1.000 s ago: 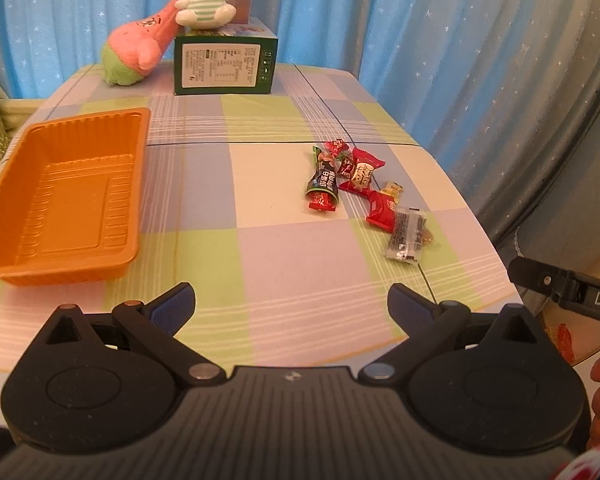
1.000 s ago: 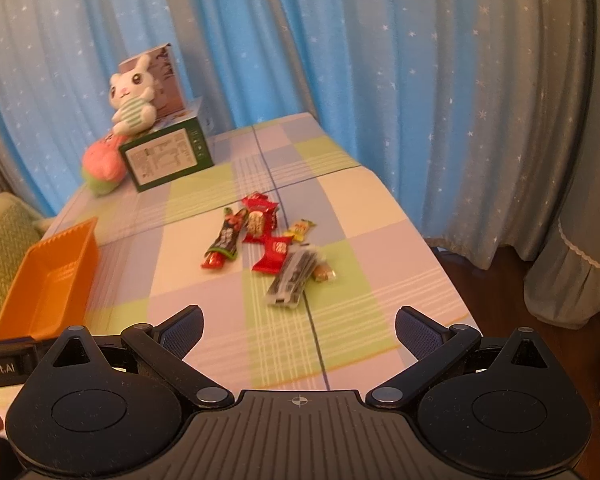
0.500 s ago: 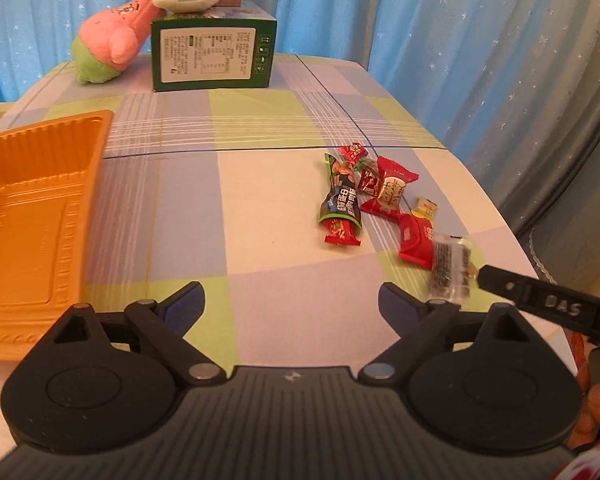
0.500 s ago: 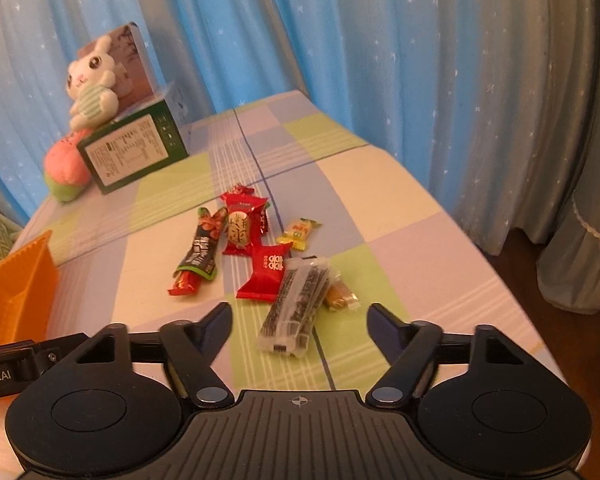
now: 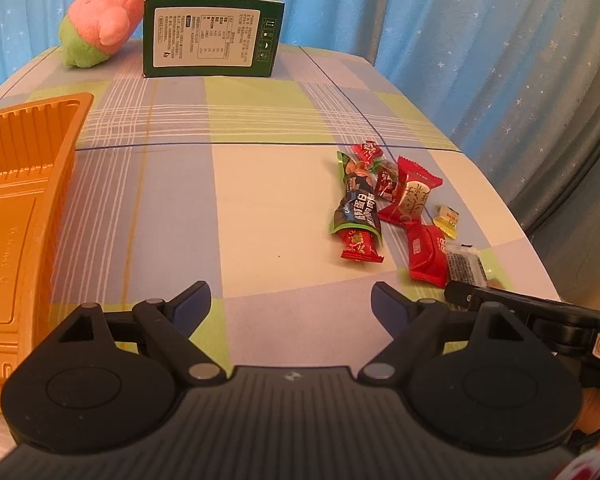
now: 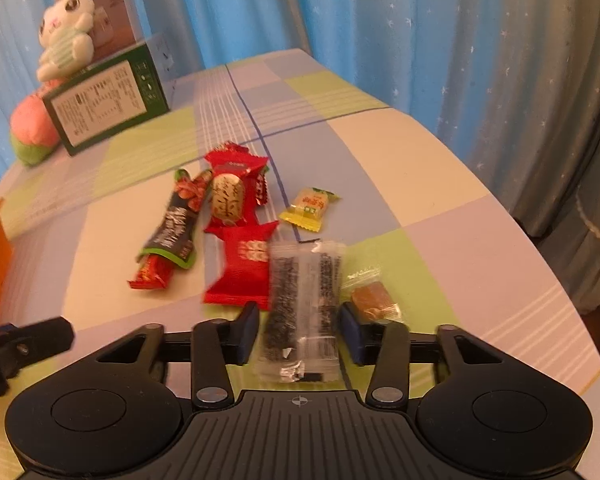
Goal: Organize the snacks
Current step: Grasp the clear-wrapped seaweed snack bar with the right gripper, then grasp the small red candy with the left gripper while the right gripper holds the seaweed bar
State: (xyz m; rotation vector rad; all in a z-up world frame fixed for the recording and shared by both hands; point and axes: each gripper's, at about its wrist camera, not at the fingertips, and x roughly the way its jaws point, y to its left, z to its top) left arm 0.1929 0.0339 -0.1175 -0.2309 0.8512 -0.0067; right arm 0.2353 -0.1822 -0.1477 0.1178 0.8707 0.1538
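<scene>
Right gripper (image 6: 298,332) fingers apart, either side of clear sesame packet (image 6: 302,300), near counter (image 6: 440,184) edge; packet print unreadable. Left gripper (image 5: 290,300) fingers apart, holding nothing. Green box (image 5: 212,38) label too small to read.

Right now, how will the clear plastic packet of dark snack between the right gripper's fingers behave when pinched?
The clear plastic packet looks thin and crinkly, so probably light and floppy. Its glossy film may slip between the right gripper fingers.
</scene>
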